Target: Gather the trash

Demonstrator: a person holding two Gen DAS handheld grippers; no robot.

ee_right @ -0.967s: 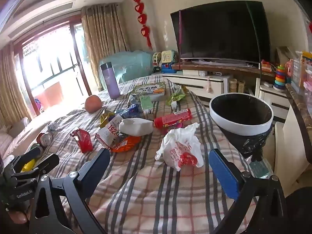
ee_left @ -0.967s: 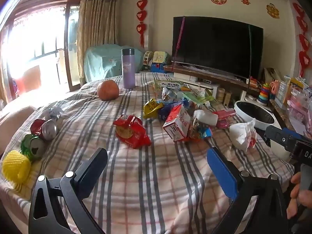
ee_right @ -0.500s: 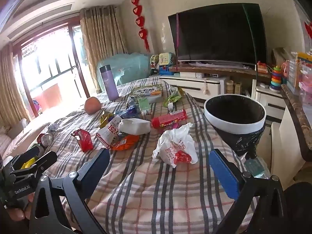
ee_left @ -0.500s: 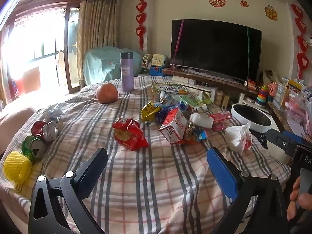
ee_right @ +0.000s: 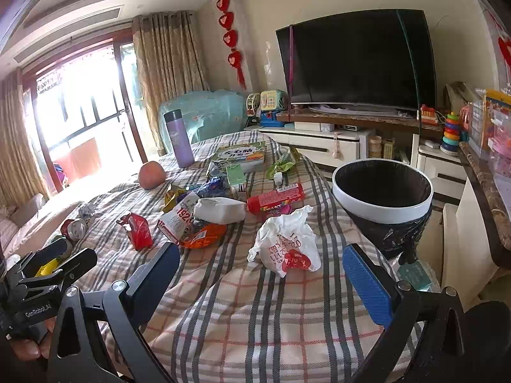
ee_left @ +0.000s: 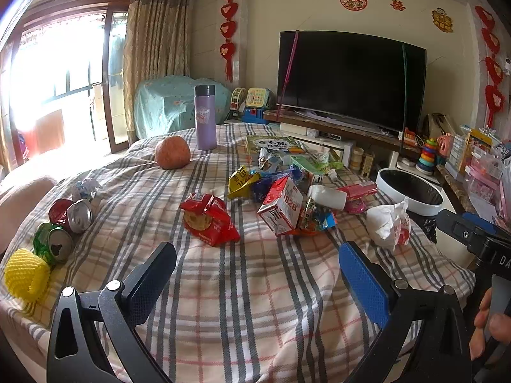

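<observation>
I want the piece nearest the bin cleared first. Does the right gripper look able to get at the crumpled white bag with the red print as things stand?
Probably yes. The right gripper is open and empty, and the crumpled white bag lies just ahead on the tablecloth, apart from the other litter, with nothing between.

Trash bin [ee_left: 412, 202] partly hidden behind table edge.

Open cloth [ee_left: 255, 287] lies bare ahead of the left gripper [ee_left: 255, 274], up to the red wrapper [ee_left: 207, 220]. Cans [ee_left: 64, 223] and yellow net [ee_left: 25, 274] crowd the left edge. White bag [ee_right: 284, 242] sits between the right gripper [ee_right: 260, 274] fingers, bin [ee_right: 383, 204] just beside the table's right edge. Carton [ee_left: 281, 207] and wrappers pile mid-table.
</observation>
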